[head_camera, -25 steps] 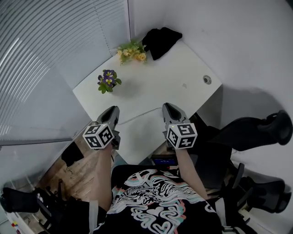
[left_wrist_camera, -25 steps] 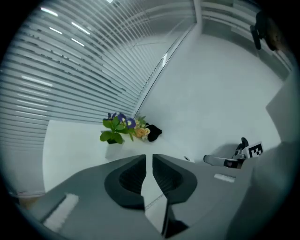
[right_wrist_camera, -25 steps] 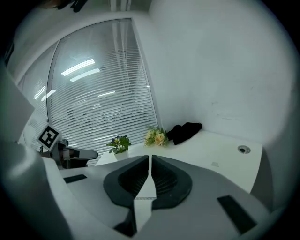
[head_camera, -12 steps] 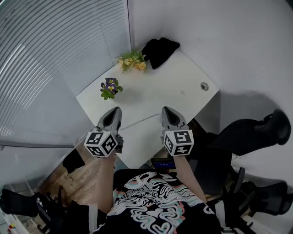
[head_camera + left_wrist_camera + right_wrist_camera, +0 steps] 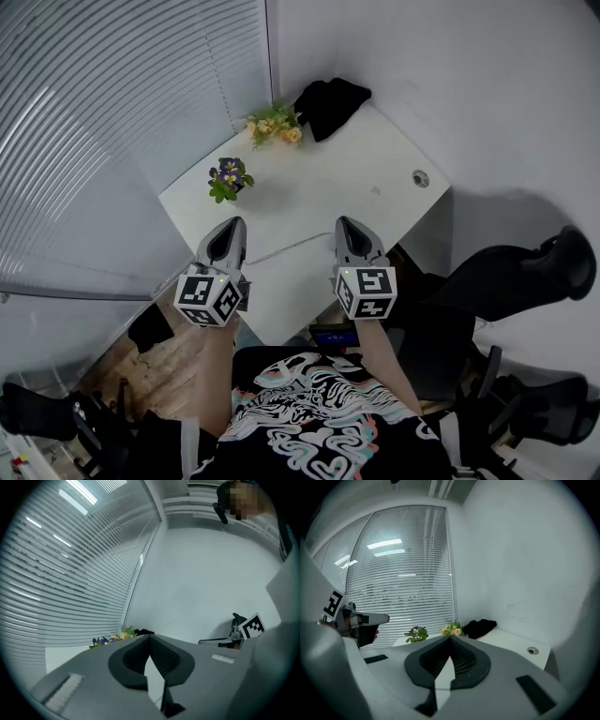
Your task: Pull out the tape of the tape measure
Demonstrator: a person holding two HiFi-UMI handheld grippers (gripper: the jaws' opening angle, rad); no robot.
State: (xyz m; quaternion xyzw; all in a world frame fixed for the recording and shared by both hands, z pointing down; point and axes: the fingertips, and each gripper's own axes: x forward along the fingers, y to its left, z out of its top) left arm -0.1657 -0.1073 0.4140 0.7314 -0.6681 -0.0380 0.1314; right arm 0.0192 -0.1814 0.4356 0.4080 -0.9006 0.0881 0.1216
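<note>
**Both grippers over the near edge of the table, from the head view and the two gripper views.** The left gripper [image 5: 150, 637] is shown with its jaws pressed together tip to tip, and nothing is held between them. The right gripper [image 5: 450, 638] is shown the same way, closed and empty. Both are carried above the table [image 5: 375, 155], side by side and apart from each other, and neither is in touch with anything.

On the white top between them a thin pale line [image 5: 289, 247] is seen, running slantwise from beside the left gripper toward the right one. Whether it is drawn-out tape, a cable or a seam cannot be told. No tape measure case can be made out in any view.

Farther out, a purple-flowered plant [image 5: 227, 178], a yellow bunch of flowers [image 5: 274, 124] and a black cloth [image 5: 330, 101] are ranged along the far side, next to the blinds [image 5: 112, 141]. A round cable hole [image 5: 420, 178] is set near the right-hand edge.

*Step in hand, as judged:* no grip is in force. The scene is matched equally by a tape measure still to be found and taken up, and by a tape already drawn out, laid flat on the top and let go. The next move is therefore left unsettled. For any grasp, the closed jaws would have to be spread and the case located.
</note>
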